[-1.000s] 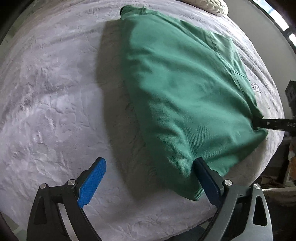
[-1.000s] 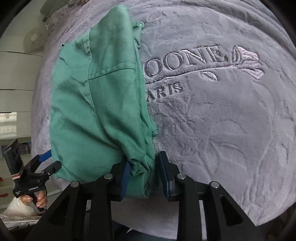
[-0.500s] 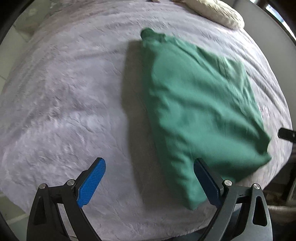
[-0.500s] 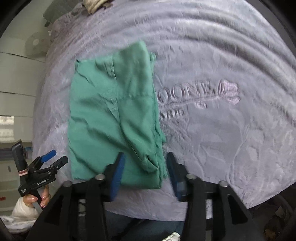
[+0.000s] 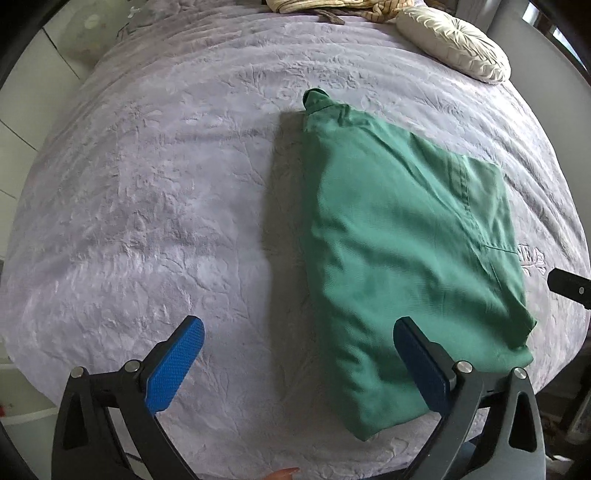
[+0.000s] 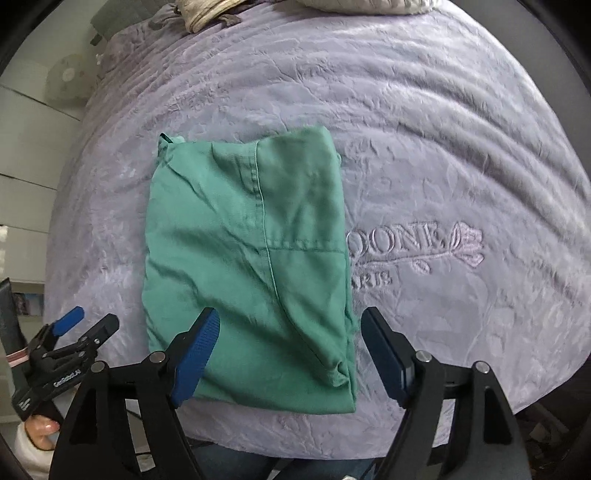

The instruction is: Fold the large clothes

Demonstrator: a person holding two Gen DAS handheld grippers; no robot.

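Observation:
A green garment [image 5: 399, 251] lies folded into a rough rectangle on the lilac bedspread [image 5: 155, 206]. It also shows in the right wrist view [image 6: 251, 266], near the bed's front edge. My left gripper [image 5: 299, 362] is open and empty, held above the bed at the garment's near left corner. My right gripper [image 6: 288, 354] is open and empty, held above the garment's near edge. The left gripper also shows at the lower left of the right wrist view [image 6: 79, 326].
A cream pillow [image 5: 454, 40] and a heap of pale cloth [image 5: 332, 7] lie at the far end of the bed. Embroidered lettering [image 6: 417, 247] marks the bedspread to the right of the garment. White cabinets [image 6: 26, 155] stand left of the bed.
My right gripper has opened and let go of the garment's near corner. Both grippers have pulled back and up from the garment, which now lies flat.

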